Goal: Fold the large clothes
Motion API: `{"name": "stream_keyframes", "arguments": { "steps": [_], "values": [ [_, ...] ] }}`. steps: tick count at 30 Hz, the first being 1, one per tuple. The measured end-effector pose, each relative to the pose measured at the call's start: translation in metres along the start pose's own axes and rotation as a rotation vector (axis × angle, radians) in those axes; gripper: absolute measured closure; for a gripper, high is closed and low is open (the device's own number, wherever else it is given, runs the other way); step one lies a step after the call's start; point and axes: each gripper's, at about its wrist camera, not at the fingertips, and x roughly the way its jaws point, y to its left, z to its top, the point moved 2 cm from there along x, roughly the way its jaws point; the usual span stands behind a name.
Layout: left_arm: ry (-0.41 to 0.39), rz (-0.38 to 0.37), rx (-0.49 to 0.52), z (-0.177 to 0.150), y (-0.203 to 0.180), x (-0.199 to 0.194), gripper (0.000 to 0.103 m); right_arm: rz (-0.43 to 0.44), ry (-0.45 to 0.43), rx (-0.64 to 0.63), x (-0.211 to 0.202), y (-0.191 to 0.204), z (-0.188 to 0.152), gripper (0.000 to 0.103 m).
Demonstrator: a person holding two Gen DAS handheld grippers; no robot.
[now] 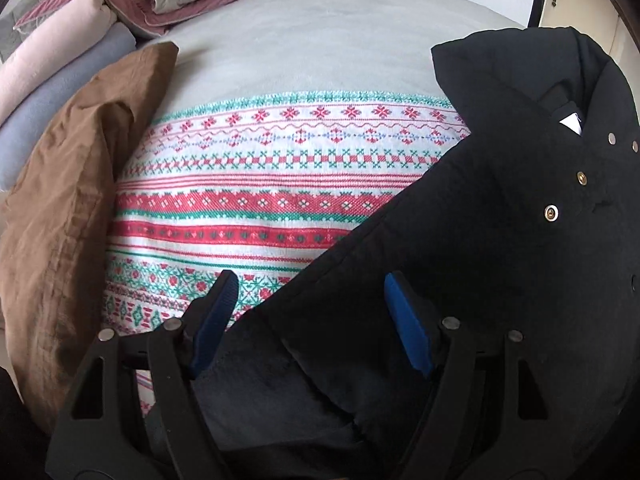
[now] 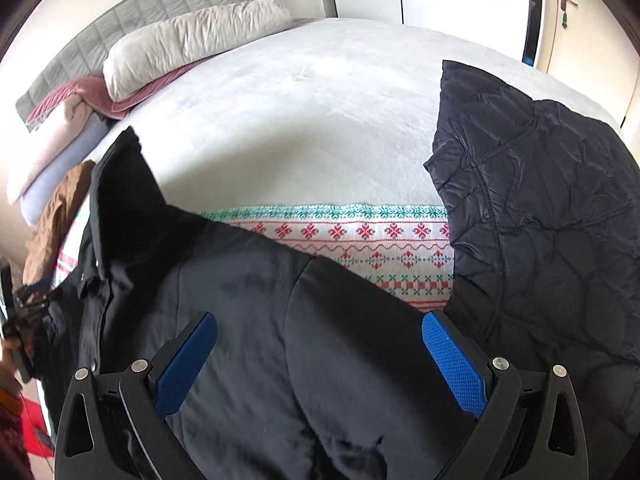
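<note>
A large black jacket (image 1: 500,240) with metal snap buttons lies spread on the bed, collar toward the far right. My left gripper (image 1: 308,300) is open, its blue-padded fingers straddling the jacket's left sleeve near its cuff. In the right wrist view the same jacket (image 2: 280,320) fills the lower middle. My right gripper (image 2: 320,336) is open just above the jacket's right sleeve, nothing between its pads. The left gripper (image 2: 24,304) shows small at that view's left edge.
A patterned red, green and white blanket (image 1: 260,184) covers the bed's near part over a pale sheet (image 2: 300,112). A brown garment (image 1: 68,200) lies left. A dark quilted jacket (image 2: 540,220) lies right. Folded blankets and pillows (image 2: 180,44) are stacked at the head.
</note>
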Motion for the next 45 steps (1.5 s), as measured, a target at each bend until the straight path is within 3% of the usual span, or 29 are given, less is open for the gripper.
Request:
{"name": "stream_keyframes", "arguments": {
  "steps": [4,7,8,9,10,11,12,13,16,18,22,24,25,26,27,29,31,32,34,40,45],
  "values": [
    [0.021,-0.109,-0.087,-0.008,0.005,0.012,0.026,0.004,0.064,0.004,0.042,-0.003,0.001,0.000],
    [0.035,-0.159,-0.073,-0.014,-0.001,0.008,0.029,0.033,0.162,-0.008,0.079,0.005,-0.018,0.000],
    [0.039,-0.161,-0.057,-0.017,-0.005,0.005,0.038,0.001,0.157,-0.050,0.085,0.013,-0.026,0.000],
    [0.040,-0.160,-0.047,-0.020,-0.009,0.001,0.054,-0.054,0.123,-0.110,0.085,0.023,-0.032,0.002],
    [0.039,-0.162,-0.051,-0.023,-0.012,-0.003,0.063,-0.068,0.107,-0.132,0.083,0.030,-0.036,0.013],
    [0.033,-0.172,-0.070,-0.025,-0.014,-0.007,0.077,-0.071,0.080,-0.137,0.076,0.036,-0.038,0.026],
    [0.022,-0.168,-0.084,-0.027,-0.018,-0.011,0.083,-0.066,0.065,-0.119,0.069,0.039,-0.040,0.063],
    [0.001,-0.133,-0.087,-0.027,-0.021,-0.015,0.085,-0.043,0.058,-0.095,0.061,0.043,-0.042,0.080],
    [-0.080,0.029,-0.023,-0.023,-0.045,-0.029,0.089,-0.099,-0.023,-0.114,0.031,0.054,-0.048,0.089],
    [-0.151,0.093,-0.026,-0.011,-0.056,-0.044,0.090,-0.129,-0.104,-0.102,0.005,0.056,-0.048,0.090],
    [-0.329,0.032,-0.072,0.034,-0.070,-0.093,0.090,-0.176,-0.283,-0.027,-0.056,0.039,-0.037,0.090],
    [-0.416,0.059,-0.031,0.055,-0.092,-0.109,0.089,-0.279,-0.366,-0.043,-0.076,0.036,-0.034,0.090],
    [-0.427,0.071,-0.022,0.066,-0.100,-0.107,0.087,-0.339,-0.396,-0.057,-0.081,0.035,-0.035,0.090],
    [-0.408,0.077,-0.022,0.076,-0.103,-0.101,0.077,-0.378,-0.395,-0.055,-0.081,0.031,-0.033,0.090],
    [-0.369,0.096,-0.028,0.084,-0.104,-0.093,0.063,-0.397,-0.376,-0.039,-0.077,0.022,-0.030,0.088],
    [-0.322,0.142,-0.054,0.085,-0.105,-0.087,0.051,-0.381,-0.313,0.009,-0.066,0.003,-0.028,0.077],
    [-0.320,0.093,-0.062,0.071,-0.109,-0.097,0.031,-0.340,-0.275,0.035,-0.066,-0.004,-0.037,0.057],
    [-0.313,0.066,-0.054,0.062,-0.110,-0.103,0.021,-0.320,-0.276,0.034,-0.071,-0.005,-0.040,0.052],
    [-0.287,0.048,-0.019,0.043,-0.112,-0.115,0.021,-0.293,-0.293,0.004,-0.098,0.008,-0.058,0.035],
    [-0.181,0.000,0.048,-0.030,-0.110,-0.164,0.021,-0.130,-0.244,-0.032,-0.171,0.027,-0.103,0.027],
    [-0.159,-0.067,0.072,-0.102,-0.096,-0.216,0.017,0.000,-0.174,-0.056,-0.227,0.038,-0.163,0.022]
  ]
}}
